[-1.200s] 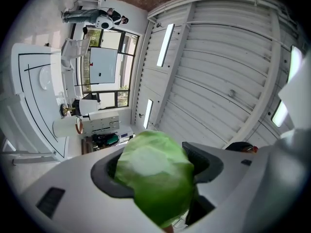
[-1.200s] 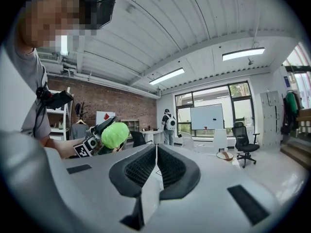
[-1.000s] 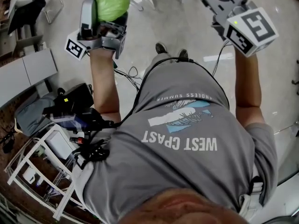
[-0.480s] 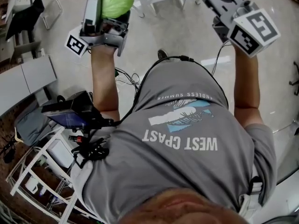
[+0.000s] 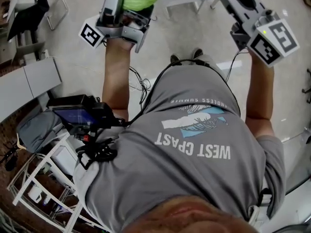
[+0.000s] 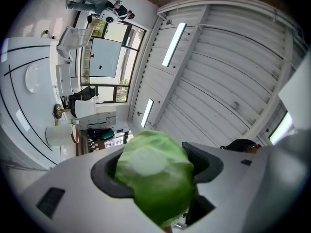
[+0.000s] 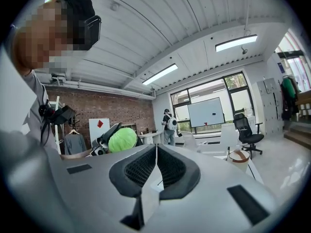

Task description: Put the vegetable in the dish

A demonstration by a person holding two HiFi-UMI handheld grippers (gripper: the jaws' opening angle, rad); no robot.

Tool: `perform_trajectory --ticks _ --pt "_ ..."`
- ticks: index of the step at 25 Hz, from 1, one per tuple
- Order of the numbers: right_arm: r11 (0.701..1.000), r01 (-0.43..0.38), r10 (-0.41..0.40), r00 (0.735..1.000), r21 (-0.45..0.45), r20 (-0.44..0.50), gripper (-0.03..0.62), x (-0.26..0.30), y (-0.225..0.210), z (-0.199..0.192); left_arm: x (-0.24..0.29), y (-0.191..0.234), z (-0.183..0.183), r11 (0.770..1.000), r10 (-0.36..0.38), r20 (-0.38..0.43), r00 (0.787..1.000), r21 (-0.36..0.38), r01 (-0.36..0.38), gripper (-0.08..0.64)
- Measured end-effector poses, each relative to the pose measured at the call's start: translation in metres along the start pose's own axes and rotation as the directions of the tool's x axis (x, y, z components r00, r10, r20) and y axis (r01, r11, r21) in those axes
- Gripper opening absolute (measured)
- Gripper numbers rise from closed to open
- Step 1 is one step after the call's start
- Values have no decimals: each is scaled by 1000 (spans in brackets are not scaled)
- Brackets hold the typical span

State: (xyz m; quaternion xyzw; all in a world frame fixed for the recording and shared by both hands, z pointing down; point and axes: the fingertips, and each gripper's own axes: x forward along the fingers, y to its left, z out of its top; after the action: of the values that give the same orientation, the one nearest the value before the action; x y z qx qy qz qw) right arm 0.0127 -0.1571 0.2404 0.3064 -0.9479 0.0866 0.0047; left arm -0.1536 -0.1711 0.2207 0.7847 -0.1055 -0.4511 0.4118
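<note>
- both forearms reach forward from the person's grey t-shirt [image 5: 194, 154]; the left arm [image 5: 116, 76] and right arm [image 5: 258, 96] are roughly parallel and well apart
- the left claw [image 5: 130, 8] is raised at the top of the head view, and its own view looks up at the ceiling [image 6: 228, 67]
- its jaws are clamped on the green vegetable [image 6: 156, 177], which fills the gap between the pads and bulges past them
- the right claw [image 7: 155, 165] has its jaws pressed together with nothing between them; the vegetable is off to its left, well apart
</note>
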Motion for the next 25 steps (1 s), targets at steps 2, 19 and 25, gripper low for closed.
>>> perform_trajectory --ticks 2,19,25 --pt "1000 7 -7 1000 4 -1 9 -2 -3 -1 1 0 -1 1000 2 -7 1000 4 -2 311" --pt "995 -96 96 995 -1 -5 9 21 -58 36 59 14 17 997 34 53 998 66 -38 311" --pt "987 -141 140 990 74 26 9 33 -39 24 37 16 18 995 63 44 997 79 -66 311"
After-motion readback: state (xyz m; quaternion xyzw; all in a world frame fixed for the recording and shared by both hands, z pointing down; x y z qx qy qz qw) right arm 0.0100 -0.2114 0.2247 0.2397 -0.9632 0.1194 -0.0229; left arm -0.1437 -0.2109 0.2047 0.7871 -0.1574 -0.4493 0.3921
